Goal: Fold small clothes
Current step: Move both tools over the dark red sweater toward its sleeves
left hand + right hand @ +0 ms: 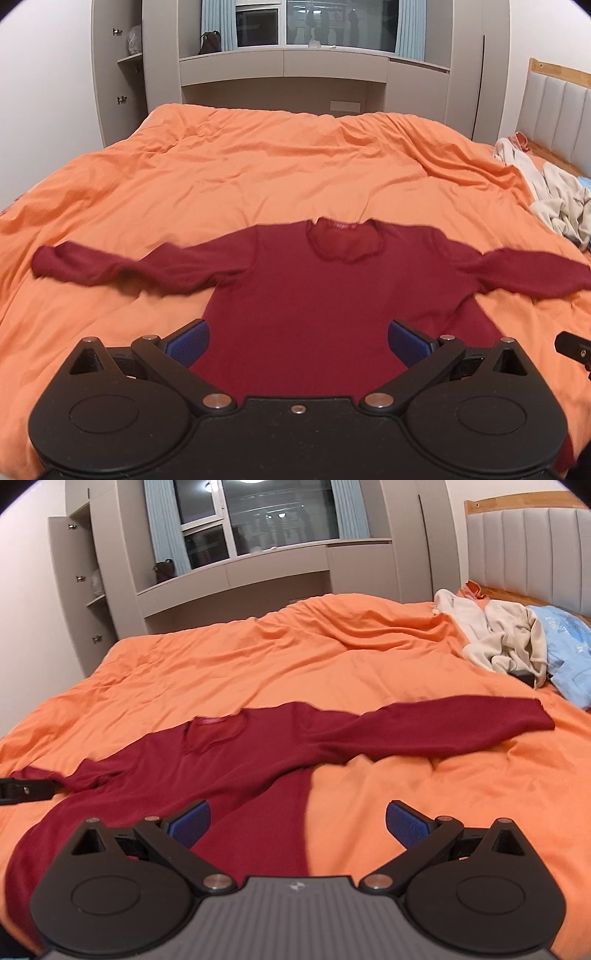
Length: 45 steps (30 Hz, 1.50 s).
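A dark red long-sleeved top [314, 291] lies flat on the orange bed cover, neckline away from me, both sleeves spread out to the sides. My left gripper [298, 341] hovers open over the lower middle of its body, blue pads wide apart with nothing between them. In the right wrist view the same top [221, 771] lies to the left, its right sleeve [443, 723] stretching toward the right. My right gripper [297, 821] is open above the top's right hem edge, holding nothing. The left gripper's tip [26, 790] shows at the left edge there.
The orange bed cover [277, 177] is wrinkled and fills most of both views. A pile of beige clothes [502, 638] and a light blue garment [569, 653] sits at the far right by the padded headboard [528, 550]. Grey cabinets and a window stand beyond the bed.
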### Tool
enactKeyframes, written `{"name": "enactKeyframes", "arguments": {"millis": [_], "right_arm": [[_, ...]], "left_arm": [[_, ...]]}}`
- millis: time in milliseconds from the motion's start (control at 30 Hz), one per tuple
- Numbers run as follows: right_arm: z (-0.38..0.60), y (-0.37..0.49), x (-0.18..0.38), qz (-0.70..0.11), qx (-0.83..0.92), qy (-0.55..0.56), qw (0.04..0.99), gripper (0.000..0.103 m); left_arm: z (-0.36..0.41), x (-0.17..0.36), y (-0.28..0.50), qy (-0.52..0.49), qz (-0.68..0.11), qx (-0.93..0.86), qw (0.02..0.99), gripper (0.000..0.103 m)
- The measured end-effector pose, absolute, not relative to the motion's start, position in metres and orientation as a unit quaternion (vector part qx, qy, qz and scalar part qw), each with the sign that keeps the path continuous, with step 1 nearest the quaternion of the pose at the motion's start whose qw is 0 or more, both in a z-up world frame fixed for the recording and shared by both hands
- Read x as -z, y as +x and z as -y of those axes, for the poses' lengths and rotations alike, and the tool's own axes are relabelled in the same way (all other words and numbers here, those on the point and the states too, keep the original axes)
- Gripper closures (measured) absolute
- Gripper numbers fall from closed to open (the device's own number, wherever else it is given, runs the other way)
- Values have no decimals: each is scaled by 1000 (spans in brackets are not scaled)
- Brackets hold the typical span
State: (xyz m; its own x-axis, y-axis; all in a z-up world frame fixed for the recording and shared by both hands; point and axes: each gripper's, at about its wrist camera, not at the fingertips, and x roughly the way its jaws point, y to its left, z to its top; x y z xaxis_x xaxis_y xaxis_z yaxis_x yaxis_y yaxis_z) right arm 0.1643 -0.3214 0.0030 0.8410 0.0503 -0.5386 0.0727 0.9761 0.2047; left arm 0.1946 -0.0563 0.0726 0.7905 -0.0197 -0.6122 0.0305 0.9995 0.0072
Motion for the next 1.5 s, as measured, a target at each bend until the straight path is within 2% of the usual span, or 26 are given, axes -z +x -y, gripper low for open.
{"name": "enactKeyframes", "arguments": {"millis": [367, 567, 867, 1300, 1500], "right_arm": [[364, 227, -15, -273, 43, 87, 957, 0], [388, 257, -10, -277, 61, 90, 955, 0], [447, 299, 11, -266, 99, 101, 953, 0], [549, 324, 75, -277, 182, 129, 935, 0], [587, 329, 102, -283, 265, 189, 902, 0]], "left_arm": [[92, -89, 280, 10, -310, 10, 951, 0], [112, -79, 315, 7, -306, 7, 952, 0], [135, -31, 353, -5, -319, -11, 948, 0], [147, 53, 369, 9, -352, -42, 935, 0], [144, 69, 370, 8, -370, -45, 928, 0]]}}
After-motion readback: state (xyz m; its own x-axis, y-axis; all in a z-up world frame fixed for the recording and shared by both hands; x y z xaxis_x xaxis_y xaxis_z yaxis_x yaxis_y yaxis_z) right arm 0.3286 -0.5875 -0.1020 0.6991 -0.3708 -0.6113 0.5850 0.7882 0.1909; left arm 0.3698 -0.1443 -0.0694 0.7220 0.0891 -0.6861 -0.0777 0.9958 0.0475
